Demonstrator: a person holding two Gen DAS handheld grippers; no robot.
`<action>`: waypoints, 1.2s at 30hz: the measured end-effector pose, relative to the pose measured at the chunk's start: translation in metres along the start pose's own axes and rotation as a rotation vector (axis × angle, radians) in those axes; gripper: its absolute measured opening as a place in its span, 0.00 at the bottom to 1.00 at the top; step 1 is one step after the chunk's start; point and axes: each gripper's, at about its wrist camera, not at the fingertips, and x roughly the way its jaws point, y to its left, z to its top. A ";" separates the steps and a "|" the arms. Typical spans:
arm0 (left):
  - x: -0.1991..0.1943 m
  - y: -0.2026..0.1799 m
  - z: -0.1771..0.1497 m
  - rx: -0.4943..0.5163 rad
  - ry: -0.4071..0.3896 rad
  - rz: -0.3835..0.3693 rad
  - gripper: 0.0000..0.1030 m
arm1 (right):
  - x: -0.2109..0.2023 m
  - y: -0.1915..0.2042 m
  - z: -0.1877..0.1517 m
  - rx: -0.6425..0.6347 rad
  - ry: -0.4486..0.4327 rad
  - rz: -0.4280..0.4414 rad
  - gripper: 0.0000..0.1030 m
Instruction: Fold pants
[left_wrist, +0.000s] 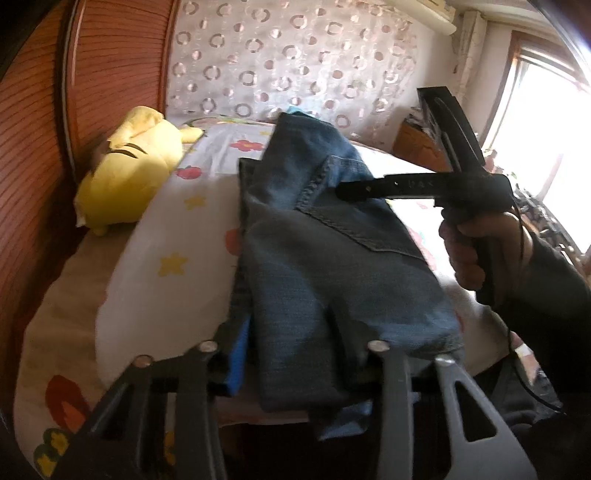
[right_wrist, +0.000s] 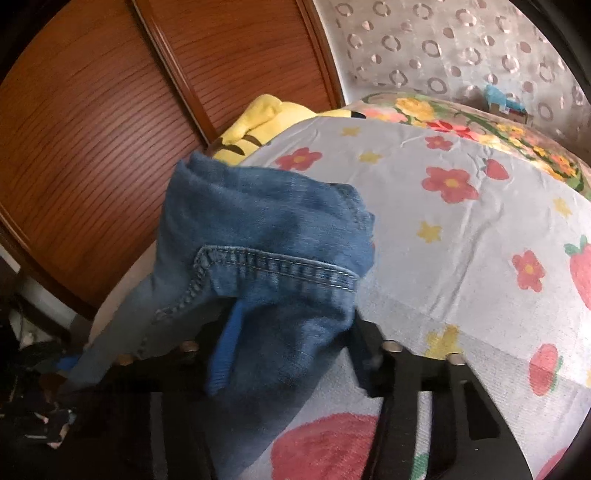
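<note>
The blue denim pants (left_wrist: 332, 266) lie partly folded on the bed with a white sheet printed with red flowers and yellow stars (left_wrist: 166, 236), a stitched back pocket facing up. The left hand-held gripper (left_wrist: 288, 369) sits at the near end of the pants, its fingers (left_wrist: 341, 332) astride the denim and a bright blue layer, seemingly clamped on the cloth. The right hand-held gripper (right_wrist: 291, 332) holds a bunched fold of the pants by the pocket; from the left wrist camera its black finger (left_wrist: 384, 186) lies across the denim, gripped by a person's hand (left_wrist: 476, 251). Beyond the pants, a yellow plush toy (left_wrist: 129, 170) rests against a reddish wooden wardrobe door (right_wrist: 92, 147).
</note>
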 end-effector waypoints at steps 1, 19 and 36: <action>-0.001 -0.002 0.000 0.014 -0.001 -0.003 0.30 | -0.004 0.000 0.001 0.002 -0.008 0.018 0.30; -0.052 0.028 0.073 0.008 -0.184 -0.029 0.09 | -0.052 0.076 0.113 -0.147 -0.197 0.159 0.13; 0.100 0.109 0.194 0.039 -0.049 0.101 0.09 | 0.091 -0.052 0.212 0.063 -0.123 -0.080 0.36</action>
